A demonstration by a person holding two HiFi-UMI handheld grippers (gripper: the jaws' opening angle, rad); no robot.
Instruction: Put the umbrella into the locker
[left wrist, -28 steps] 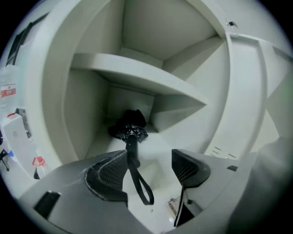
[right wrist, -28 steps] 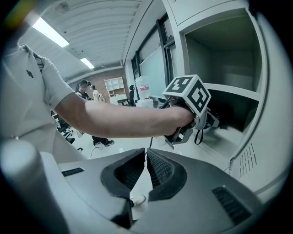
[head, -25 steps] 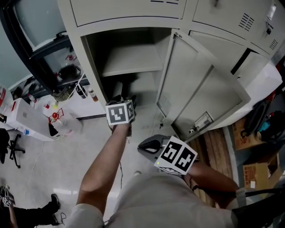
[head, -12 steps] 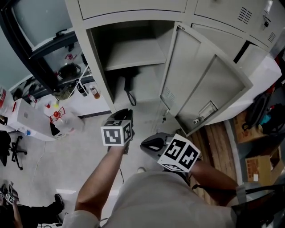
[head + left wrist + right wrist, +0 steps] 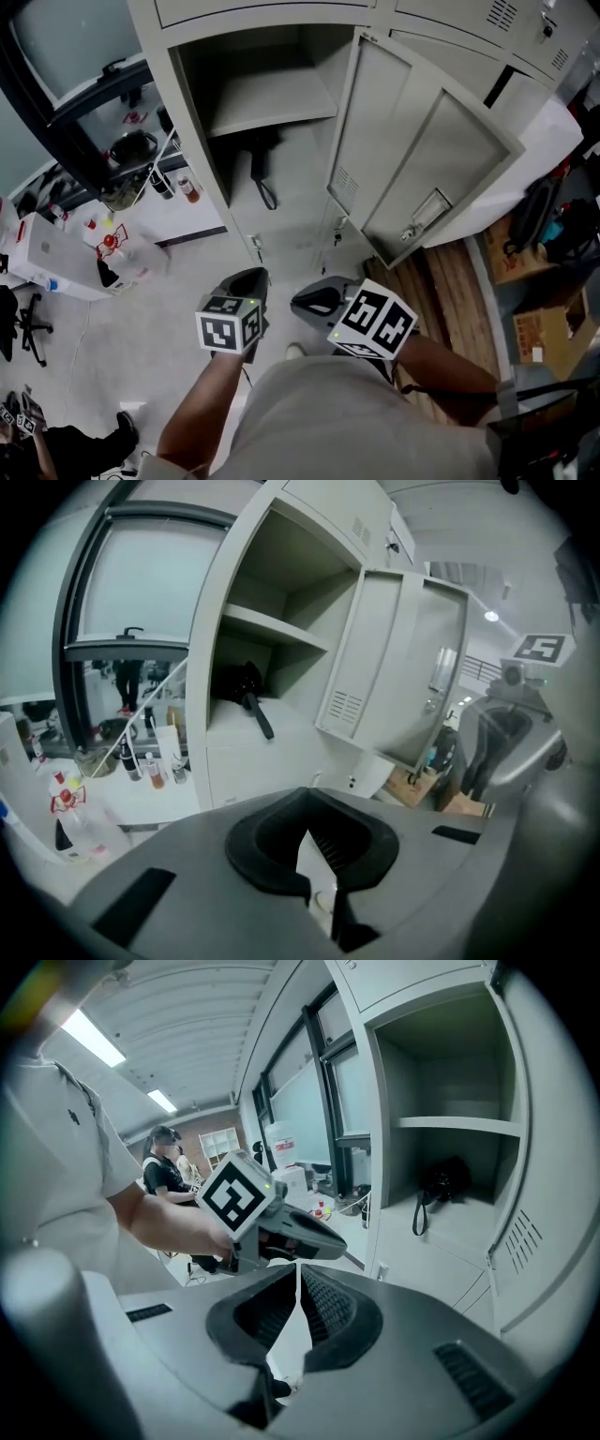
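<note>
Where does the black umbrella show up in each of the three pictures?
Head view: umbrella upper centre, inside the open locker, under its shelf.
Left gripper view: umbrella left of centre, under the shelf.
Right gripper view: umbrella right of centre, under the shelf.
Shared landmark: that shelf, just above it.

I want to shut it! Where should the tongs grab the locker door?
Likely the door's free outer edge near the latch, coming from the right: it stands swung wide, hinged beside the umbrella, so that thin edge is clear.
</note>
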